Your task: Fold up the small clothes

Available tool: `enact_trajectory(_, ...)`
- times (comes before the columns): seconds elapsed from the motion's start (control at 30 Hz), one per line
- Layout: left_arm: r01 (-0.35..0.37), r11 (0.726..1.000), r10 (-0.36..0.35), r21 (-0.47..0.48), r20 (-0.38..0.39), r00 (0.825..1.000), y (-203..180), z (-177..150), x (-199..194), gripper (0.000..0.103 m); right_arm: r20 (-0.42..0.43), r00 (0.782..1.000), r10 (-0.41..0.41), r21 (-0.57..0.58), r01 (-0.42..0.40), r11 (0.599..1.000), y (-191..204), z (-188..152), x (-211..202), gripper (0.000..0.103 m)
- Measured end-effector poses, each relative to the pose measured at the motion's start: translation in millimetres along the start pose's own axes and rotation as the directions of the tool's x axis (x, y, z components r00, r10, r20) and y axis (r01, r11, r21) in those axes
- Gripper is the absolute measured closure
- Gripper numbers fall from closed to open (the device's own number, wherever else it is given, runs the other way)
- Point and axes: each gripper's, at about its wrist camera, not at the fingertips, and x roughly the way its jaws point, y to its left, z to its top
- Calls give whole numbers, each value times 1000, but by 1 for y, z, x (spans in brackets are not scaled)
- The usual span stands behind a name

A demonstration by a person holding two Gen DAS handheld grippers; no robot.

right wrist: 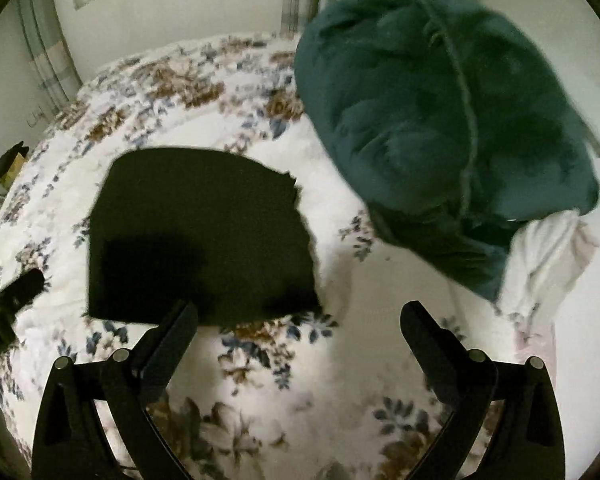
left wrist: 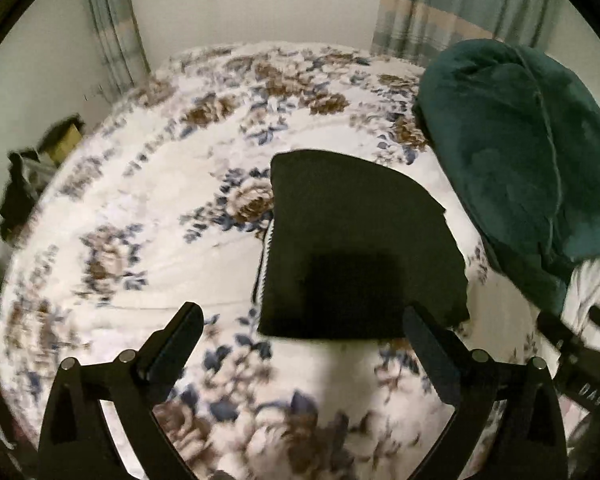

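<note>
The black cloth (left wrist: 360,248) lies folded flat on the bed (left wrist: 148,208), left of the green heap (right wrist: 440,120). Both the left gripper (left wrist: 304,344) and right gripper (right wrist: 300,336) hang above its near edge, fingers spread wide and empty. The heap sits nearer the right one, likely the next source.

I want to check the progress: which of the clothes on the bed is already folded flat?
The black garment in the middle of the floral bedspread; the dark green one and white one lie bunched together.
</note>
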Motion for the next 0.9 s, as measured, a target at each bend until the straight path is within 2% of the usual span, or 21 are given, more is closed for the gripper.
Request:
enact_trajectory(0.2, -2, 998, -1, 67, 44, 999, -18, -25, -96, 1, 93, 995, -26, 11, 25, 1000, -19, -23, -111, 0)
enact_trajectory(0.43, 10, 997, -16, 75, 93, 996, -25, -47, -194, 1, 186, 981, -53, 45, 45, 998, -46, -59, -237, 0)
enact_trajectory(0.67, 6, 998, -17, 70, 160, 987, -21, -63, -270, 1, 274, 960, -60, 50, 48, 998, -63, -92, -345, 0)
enact_trajectory(0.9, 1, 997, -17, 73, 210, 978, -17, -78, -321, 1, 325, 945, -43, 56, 27, 998, -72, -117, -419, 0)
